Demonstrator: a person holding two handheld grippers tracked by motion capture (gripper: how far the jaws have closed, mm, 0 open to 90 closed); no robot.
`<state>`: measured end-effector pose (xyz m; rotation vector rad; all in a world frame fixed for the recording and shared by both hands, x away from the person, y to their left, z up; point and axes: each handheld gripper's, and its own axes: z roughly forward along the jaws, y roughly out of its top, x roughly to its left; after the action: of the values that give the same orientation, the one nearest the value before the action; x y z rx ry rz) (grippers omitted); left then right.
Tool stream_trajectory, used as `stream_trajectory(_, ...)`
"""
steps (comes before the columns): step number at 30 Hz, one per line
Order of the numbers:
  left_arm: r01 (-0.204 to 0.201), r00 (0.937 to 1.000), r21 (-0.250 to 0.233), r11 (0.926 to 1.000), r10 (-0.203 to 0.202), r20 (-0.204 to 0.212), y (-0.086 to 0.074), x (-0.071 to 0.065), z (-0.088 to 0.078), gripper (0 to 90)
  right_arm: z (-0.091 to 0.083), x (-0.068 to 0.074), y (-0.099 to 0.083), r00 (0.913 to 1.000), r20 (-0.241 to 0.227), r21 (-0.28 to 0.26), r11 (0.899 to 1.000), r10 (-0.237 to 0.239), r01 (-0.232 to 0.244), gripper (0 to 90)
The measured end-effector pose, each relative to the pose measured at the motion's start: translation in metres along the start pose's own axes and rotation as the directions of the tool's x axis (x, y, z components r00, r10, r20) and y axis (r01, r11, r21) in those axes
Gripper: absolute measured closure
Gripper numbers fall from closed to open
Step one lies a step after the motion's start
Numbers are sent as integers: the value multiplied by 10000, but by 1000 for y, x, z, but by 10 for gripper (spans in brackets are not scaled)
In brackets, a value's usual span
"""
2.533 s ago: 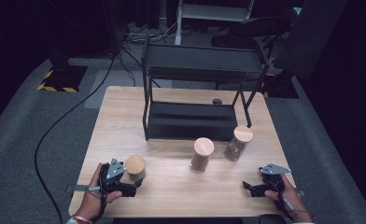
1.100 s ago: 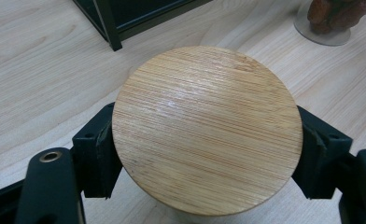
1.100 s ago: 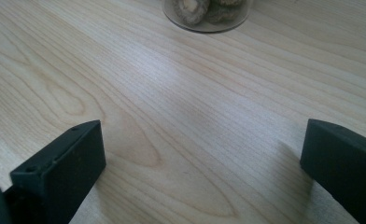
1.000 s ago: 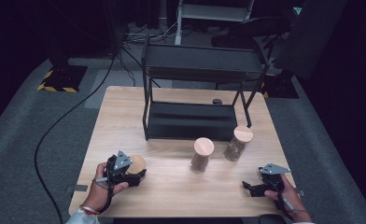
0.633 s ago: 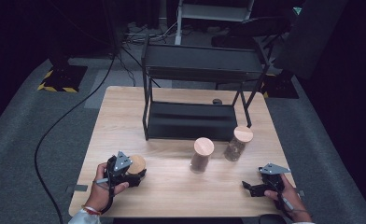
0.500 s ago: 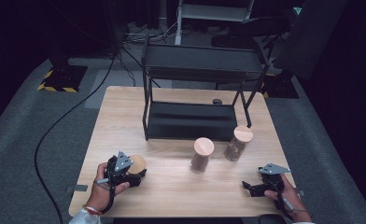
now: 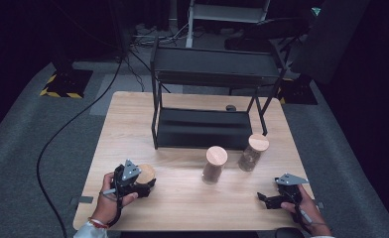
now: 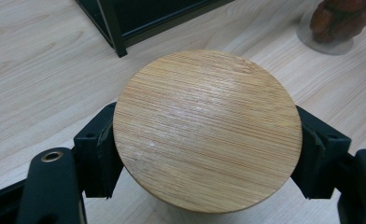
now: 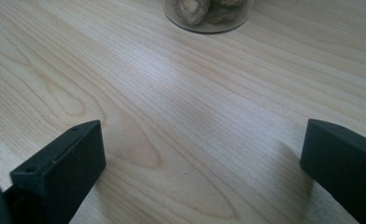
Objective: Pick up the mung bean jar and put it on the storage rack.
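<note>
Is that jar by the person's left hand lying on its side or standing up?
Standing upright. The jar shows its round wooden lid facing up, level over the table, with the left gripper closed around it.

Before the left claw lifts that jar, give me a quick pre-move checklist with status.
1. Left claw around the near-left clear jar with round bamboo lid: ok, one jaw on each side of it below the lid.
2. Firm contact on the jar wall: cannot tell, the lid hides it.
3. Right claw out of the way: ok, open over bare light wooden table, holding nothing.
4. Other two bamboo-lidded jars, middle and right: ok, upright, well apart from the left claw.
5. Black metal two-tier shelf: ok, lower tier looks bare.
6. Lid seated tight: cannot tell.
</note>
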<state>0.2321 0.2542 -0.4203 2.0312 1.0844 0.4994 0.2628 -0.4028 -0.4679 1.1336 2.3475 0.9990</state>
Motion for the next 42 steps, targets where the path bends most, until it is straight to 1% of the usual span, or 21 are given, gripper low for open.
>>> stream_trajectory(5, 47, 10000, -89, 9999, -47, -59, 7, -4, 0, 236, 0, 0, 0, 10000, 1, 3, 10000, 0, 0, 0)
stream_trajectory(8, -46, 9999, -116, 9999, 45, -119, 12, -7, 2, 236, 0, 0, 0, 10000, 0, 2, 10000, -1, 1, 0)
stream_trajectory(16, -121, 9998, -67, 9999, 120, -180, 22, -8, 8, 235, 0, 0, 0, 10000, 1, 1, 10000, 2, -2, 0)
stream_trajectory(19, -78, 9998, -88, 9999, 77, -209, 26, -9, 10, 236, 0, 0, 0, 10000, 1, 0, 10000, -3, 3, 0)
stream_trajectory(28, -32, 9998, -103, 9999, 30, -199, 40, -9, 24, 236, 0, 0, 0, 10000, 2, 1, 10000, -1, 1, 0)
stream_trajectory(30, -62, 9996, -86, 9999, 59, -278, 45, -10, 29, 236, 0, 0, 0, 10000, 2, 2, 10000, 0, 0, 0)
stream_trajectory(35, -80, 9992, -60, 10000, 77, -382, 51, -11, 37, 236, 0, 0, 0, 10000, 2, 0, 10000, 1, -1, 0)
stream_trajectory(42, -35, 9994, -121, 9999, 30, -344, 61, -11, 44, 236, 0, 0, 0, 10000, 1, 0, 10000, 0, 0, 0)
